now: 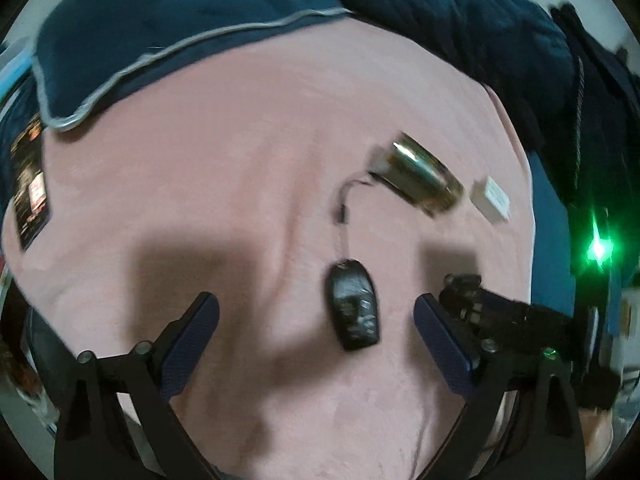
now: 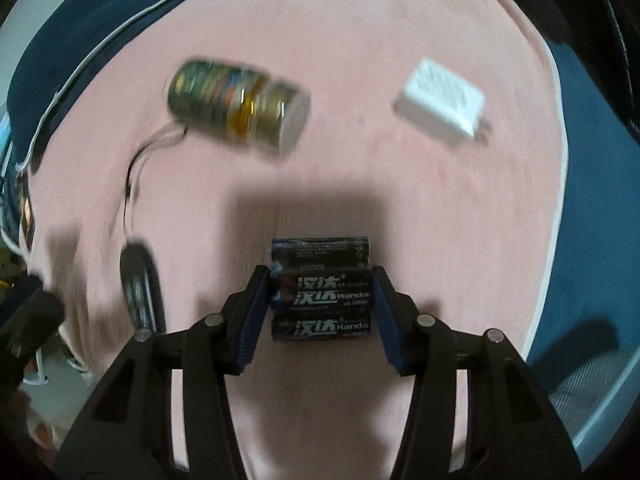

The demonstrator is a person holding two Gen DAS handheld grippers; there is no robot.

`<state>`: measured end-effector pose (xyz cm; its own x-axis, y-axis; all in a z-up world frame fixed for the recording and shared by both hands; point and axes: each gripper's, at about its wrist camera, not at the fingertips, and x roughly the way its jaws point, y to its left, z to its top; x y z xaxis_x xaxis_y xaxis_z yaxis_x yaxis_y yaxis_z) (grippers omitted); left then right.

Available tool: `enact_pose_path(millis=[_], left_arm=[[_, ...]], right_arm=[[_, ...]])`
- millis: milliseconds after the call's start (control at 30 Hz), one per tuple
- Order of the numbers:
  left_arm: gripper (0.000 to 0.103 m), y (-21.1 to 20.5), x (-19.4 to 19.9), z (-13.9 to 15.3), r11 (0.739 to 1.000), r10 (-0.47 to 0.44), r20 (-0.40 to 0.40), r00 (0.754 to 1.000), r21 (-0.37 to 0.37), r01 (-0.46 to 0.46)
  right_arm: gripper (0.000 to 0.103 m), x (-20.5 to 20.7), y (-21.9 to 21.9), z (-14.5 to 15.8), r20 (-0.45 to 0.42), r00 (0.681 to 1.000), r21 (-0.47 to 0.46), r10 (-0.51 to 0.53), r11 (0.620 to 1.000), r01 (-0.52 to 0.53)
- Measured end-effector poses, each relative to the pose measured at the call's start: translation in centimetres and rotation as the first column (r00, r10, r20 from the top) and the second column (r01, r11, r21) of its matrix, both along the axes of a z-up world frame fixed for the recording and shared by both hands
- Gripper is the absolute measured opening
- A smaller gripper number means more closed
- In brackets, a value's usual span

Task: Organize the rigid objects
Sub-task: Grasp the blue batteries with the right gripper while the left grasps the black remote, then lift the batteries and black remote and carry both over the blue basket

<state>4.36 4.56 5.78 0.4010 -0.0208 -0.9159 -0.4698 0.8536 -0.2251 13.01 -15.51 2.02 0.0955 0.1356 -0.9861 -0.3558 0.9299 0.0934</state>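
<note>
Pink plush bedding covered the bed, navy fabric at its edge. Right tongs pinched a dark shrink-wrapped battery pack, apparently mid-placement. Left tongs hung spread above a black oval key fob on a cord. Beyond lay a gold-labelled jar and white plastic charger; next, seemingly, closing on the fob.

I see a pink blanket — soft matt cloth, slightly fuzzy. Navy bedding looks like matt fabric with pale piping. My pads are blue textured rubber on matt black plastic arms. Key fob — glossy black plastic. Jar has shiny glass, glossy label and gold metallic sheen. Charger is smooth white plastic. Battery pack sits in glossy shrink film.
</note>
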Motion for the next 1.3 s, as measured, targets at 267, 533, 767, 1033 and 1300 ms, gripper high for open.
enact_pose_path(millis=[267,533,767,1033,1300], left_arm=[[0.082,-1.9,2.4,-4.3,0.996,-0.061,-0.110,0.992,-0.078,0.052],[0.040,-0.8,2.0,-5.2,0.998,0.000,-0.127,0.992,-0.063,-0.008],[0.037,0.7,-0.3,-3.9,0.980,0.073,-0.059,0.996,-0.179,-0.083],[0.037,-0.1,-2.2,-1.2,0.996,0.016,-0.049,0.999,-0.083,-0.020],[0.037,-2.8,-3.2,-0.4,0.993,-0.097,-0.093,0.991,0.063,0.103]], right_arm=[[0.052,-1.5,-0.8,-0.1,0.018,0.999,0.018,-0.026,1.000,0.026],[0.054,-3.8,1.4,-1.1,0.023,0.999,0.021,-0.030,0.999,0.029],[0.051,-3.2,1.4,-0.7,0.026,0.999,0.025,-0.035,0.999,0.034],[0.051,-7.7,1.8,0.9,0.051,0.999,0.045,0.016,0.999,-0.018],[0.051,-9.1,0.7,2.2,0.044,0.999,0.081,-0.017,0.997,0.013]])
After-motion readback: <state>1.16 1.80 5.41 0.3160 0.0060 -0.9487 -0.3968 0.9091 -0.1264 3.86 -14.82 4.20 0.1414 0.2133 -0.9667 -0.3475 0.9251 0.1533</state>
